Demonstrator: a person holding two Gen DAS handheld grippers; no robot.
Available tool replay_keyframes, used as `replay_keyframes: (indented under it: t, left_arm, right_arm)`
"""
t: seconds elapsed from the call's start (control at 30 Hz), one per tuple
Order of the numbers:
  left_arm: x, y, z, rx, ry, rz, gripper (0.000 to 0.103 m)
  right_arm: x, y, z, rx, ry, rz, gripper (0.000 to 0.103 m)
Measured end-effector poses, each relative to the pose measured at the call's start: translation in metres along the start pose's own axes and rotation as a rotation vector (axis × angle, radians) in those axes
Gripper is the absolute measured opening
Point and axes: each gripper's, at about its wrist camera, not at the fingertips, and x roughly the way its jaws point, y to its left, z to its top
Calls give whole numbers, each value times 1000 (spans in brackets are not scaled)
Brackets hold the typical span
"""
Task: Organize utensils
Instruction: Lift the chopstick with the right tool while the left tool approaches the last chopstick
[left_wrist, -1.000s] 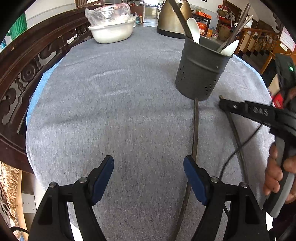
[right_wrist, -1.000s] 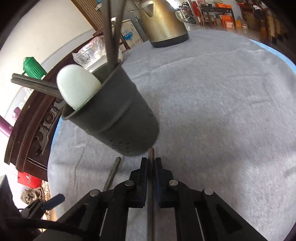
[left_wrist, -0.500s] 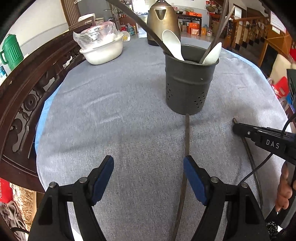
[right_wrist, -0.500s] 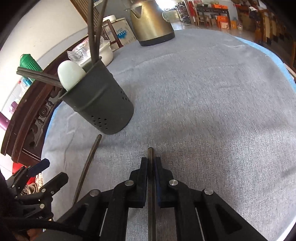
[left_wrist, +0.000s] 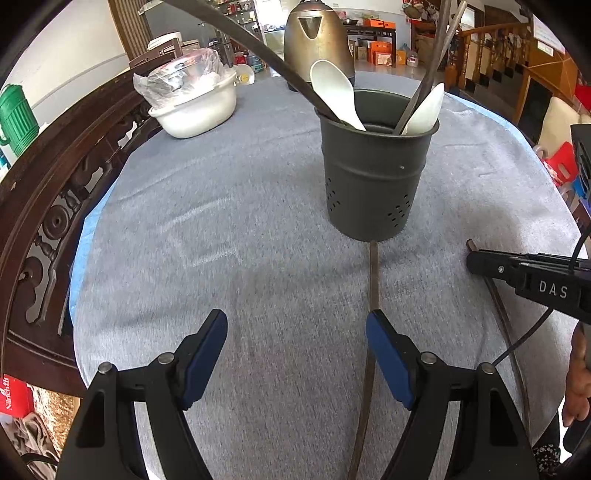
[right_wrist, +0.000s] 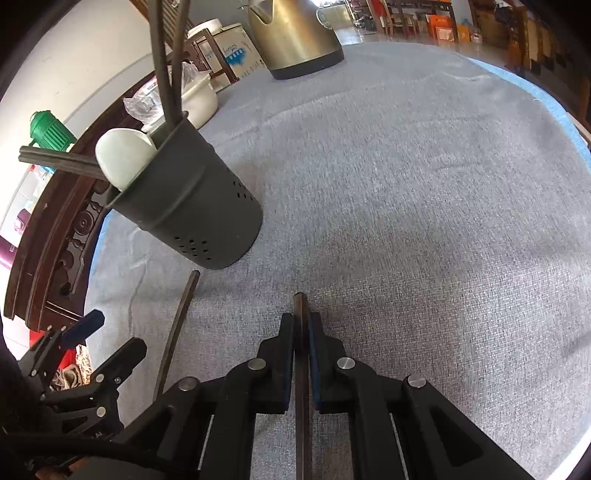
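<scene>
The loose chopstick (left_wrist: 372, 295) passes under the left gripper's right finger (left_wrist: 388, 362) and leaves the bottom edge. The gripped chopstick (right_wrist: 302, 369) is also cut off there. The holder (left_wrist: 373, 177) hides its utensils' lower ends; the carton (right_wrist: 236, 55) lettering seems unreadable.

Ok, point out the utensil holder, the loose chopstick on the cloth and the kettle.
utensil holder (left_wrist: 373, 184), left wrist view, front wall.
loose chopstick (left_wrist: 373, 273), left wrist view, upper shaft.
kettle (right_wrist: 291, 33), right wrist view, body.

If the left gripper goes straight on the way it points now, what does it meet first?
Most likely the grey tablecloth, because the open left gripper tilts down toward bare cloth. The loose chopstick lies beside its right finger, and the utensil holder stands farther ahead; depth is uncertain.
</scene>
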Motion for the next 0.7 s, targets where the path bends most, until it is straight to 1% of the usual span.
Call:
replay_keyframes:
  t: [0.1,0.23,0.3,0.47,0.63,0.67,0.7]
  left_arm:
    - [2,-3,3,4,2,-30,78]
    - [16,2,14,4,15,-104,78]
    - [22,4,20,4,27,-128,78]
    - [36,5,32,8,51,-155,78]
    - [40,-6,36,18,64,-200,78]
    - [42,-8,37,17,68,-210,78]
    - [44,-9,38,17,72,-220,74]
  right_arm:
    - [3,-1,-1,-5,-2,4,9]
    - [5,-5,1,1,-1,24,9]
    - [3,-10,1,10,0,40,9]
    - [6,-14,1,30,4,71,9]
    - [4,-14,2,20,0,70,9]
    - [0,-14,-1,20,-1,71,9]
    - [0,-15,-2,20,0,72,9]
